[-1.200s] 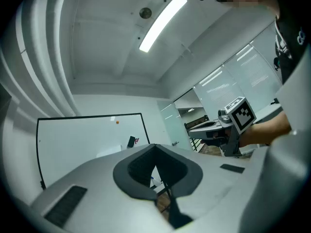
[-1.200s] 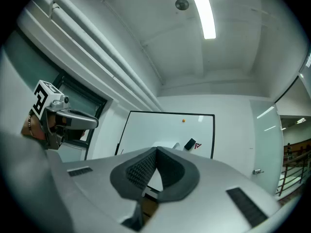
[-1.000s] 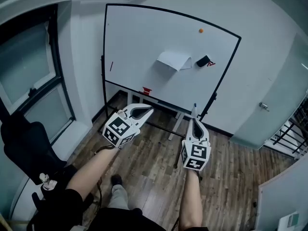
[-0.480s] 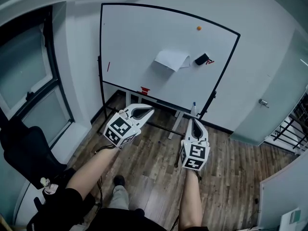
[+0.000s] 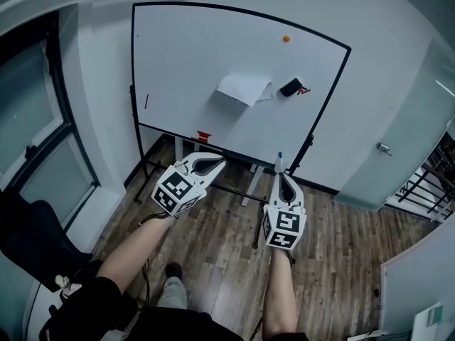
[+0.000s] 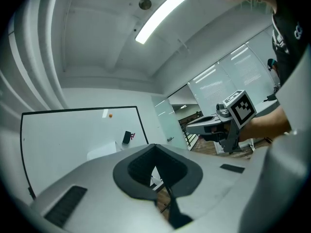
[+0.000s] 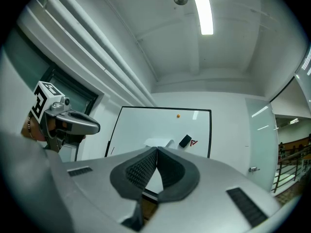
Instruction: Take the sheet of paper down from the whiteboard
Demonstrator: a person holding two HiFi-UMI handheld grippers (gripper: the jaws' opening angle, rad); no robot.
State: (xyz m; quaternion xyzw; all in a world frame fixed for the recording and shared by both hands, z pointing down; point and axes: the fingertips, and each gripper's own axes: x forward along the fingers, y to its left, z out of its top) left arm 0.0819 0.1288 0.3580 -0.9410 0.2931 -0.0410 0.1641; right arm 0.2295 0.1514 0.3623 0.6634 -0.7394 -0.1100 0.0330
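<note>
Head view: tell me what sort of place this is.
Probably an office or meeting room: a freestanding whiteboard, a frosted glass door with a handle, and wood-plank flooring.

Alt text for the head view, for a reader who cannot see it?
A sheet of paper hangs on a whiteboard, with a black eraser beside it. A person points the left gripper and right gripper toward the board, jaws shut and empty, not yet touching it.

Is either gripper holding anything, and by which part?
Nothing is held: left gripper and right gripper are shut, empty; the white paper sheet is on the whiteboard.
</note>
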